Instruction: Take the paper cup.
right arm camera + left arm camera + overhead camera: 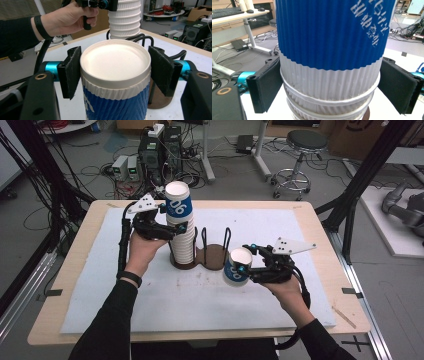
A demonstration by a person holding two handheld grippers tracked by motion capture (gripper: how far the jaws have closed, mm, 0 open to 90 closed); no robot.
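Grippers at work on paper cups beside a dark cup holder [207,256] on the table [300,220].

Left gripper [170,227] clasps the tall cup stack [181,227] standing in the holder's left ring, jaws pressed against the ribbed wall just under the top cup's blue band. Right gripper [243,266] grips a single blue-and-white cup [236,266], upside down, just right of the holder. Judging by this, a cup is being moved; next it needs lining up over a ring or the stack.

Wooden table [70,270] carries a pale blue-grey mat [165,305] covering most of its top. Brown two-ring cup holder [212,257] stands near the mat's centre, black wire uprights rising from it.
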